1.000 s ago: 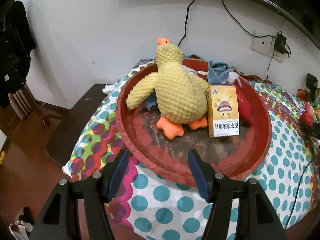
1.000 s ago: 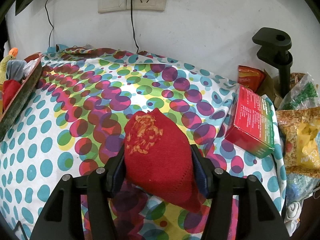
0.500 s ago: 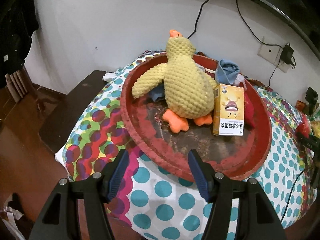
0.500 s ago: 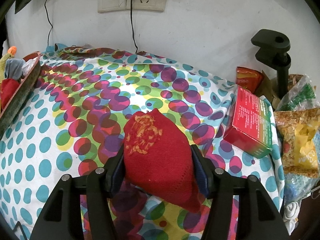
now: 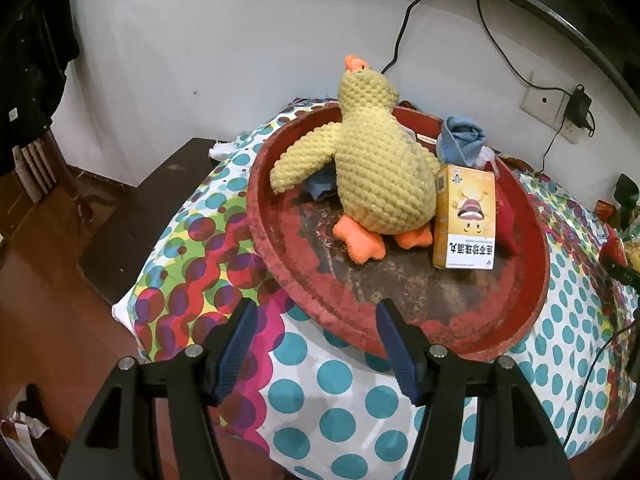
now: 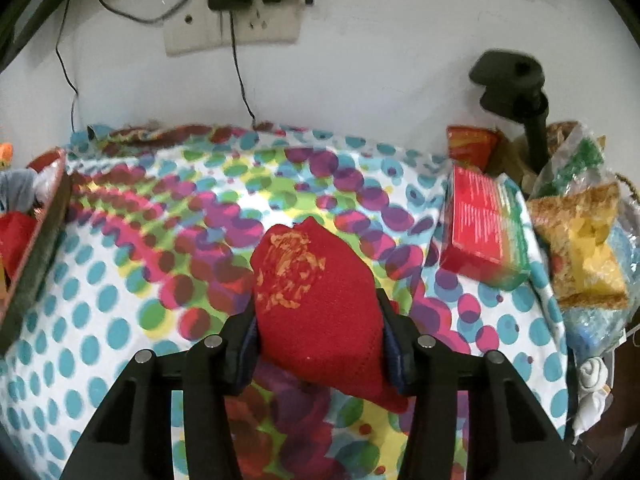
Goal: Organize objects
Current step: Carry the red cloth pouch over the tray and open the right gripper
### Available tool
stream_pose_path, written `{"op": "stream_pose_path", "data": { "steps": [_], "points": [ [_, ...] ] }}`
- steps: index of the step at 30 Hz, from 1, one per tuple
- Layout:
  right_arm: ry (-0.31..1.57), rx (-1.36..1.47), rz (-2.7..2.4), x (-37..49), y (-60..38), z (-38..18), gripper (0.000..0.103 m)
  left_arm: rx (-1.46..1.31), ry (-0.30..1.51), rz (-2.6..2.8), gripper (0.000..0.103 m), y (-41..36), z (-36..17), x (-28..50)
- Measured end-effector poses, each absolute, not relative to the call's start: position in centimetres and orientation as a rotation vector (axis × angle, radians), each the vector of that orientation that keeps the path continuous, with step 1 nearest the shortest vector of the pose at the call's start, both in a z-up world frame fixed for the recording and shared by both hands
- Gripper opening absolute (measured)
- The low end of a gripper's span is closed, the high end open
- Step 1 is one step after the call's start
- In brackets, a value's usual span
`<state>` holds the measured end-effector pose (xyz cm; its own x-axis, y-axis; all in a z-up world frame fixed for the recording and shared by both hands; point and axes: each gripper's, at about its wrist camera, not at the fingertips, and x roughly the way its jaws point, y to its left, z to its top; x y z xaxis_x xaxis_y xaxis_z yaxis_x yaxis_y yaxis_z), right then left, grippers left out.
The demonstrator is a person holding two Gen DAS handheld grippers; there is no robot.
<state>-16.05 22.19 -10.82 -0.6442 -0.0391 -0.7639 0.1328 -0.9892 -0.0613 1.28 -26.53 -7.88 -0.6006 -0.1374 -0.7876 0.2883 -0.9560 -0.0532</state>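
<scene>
Right wrist view: the right gripper (image 6: 318, 320) clamps a red knitted sock (image 6: 316, 296) above the dotted cloth (image 6: 120, 280), likely bound for the red tray (image 5: 532, 240) left; the left gripper (image 5: 314, 344) gapes empty at its near rim.

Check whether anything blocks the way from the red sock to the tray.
Nothing visible does. The right gripper holds the red sock over the dotted cloth, and only bare cloth lies between it and the tray at the left edge.
</scene>
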Motion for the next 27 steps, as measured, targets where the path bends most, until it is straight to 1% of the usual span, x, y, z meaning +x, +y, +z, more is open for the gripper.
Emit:
{"op": "stream_pose_path", "data": {
  "steps": [7, 9, 13, 20, 23, 27],
  "points": [
    [0.245, 1.159, -2.668, -14.3, 16.8, -6.1, 0.048, 1.257, 0.265, -2.593, 0.063, -26.6, -7.6, 1.6],
    [0.237, 1.134, -2.612, -13.8, 14.4, -5.2, 0.048, 1.252, 0.253, -2.591, 0.063, -26.5, -7.4, 1.7],
    [0.197, 1.102, -2.479, -12.8, 8.7, -4.0, 0.048, 1.268, 0.287, -2.594, 0.063, -26.7, -7.4, 1.8],
    [0.211, 1.098, -2.295, -12.3, -0.7, -4.1, 0.049, 1.27, 0.328, -2.588, 0.063, -27.5, -7.7, 1.6],
    [0.205, 1.083, -2.281, -12.8, -3.6, -4.3, 0.049, 1.262, 0.328, -2.589, 0.063, -27.7, -7.7, 1.7],
    [0.243, 1.051, -2.252, -13.4, -7.2, -3.9, 0.051, 1.223, 0.304, -2.558, 0.063, -28.3, -7.3, 1.8]
  ]
}}
